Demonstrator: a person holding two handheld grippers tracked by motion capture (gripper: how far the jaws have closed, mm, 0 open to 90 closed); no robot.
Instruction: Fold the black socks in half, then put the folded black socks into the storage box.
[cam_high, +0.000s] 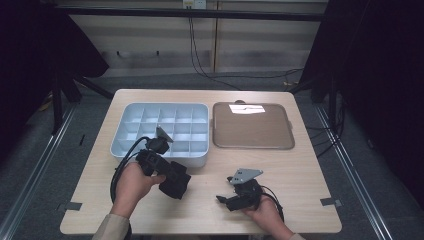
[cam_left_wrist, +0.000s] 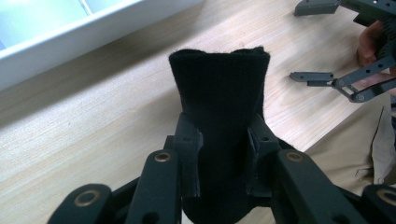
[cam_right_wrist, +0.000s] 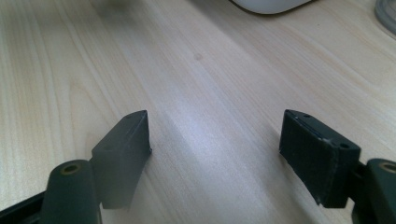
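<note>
Sock (cam_left_wrist: 219, 116), black, rolled: clamped in left gripper (cam_high: 176, 184), held over table (cam_high: 300, 175) just beside divided tray (cam_high: 131, 111). Right gripper (cam_high: 224, 199): jaws apart, empty, resting. Tray compartments appear empty; placing sock remains, seemingly.

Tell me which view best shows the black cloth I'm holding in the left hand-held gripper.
The left gripper view: the folded black cloth sits close up, pinched between the jaws. The high view shows it as a small dark bundle beside the white tray.
</note>
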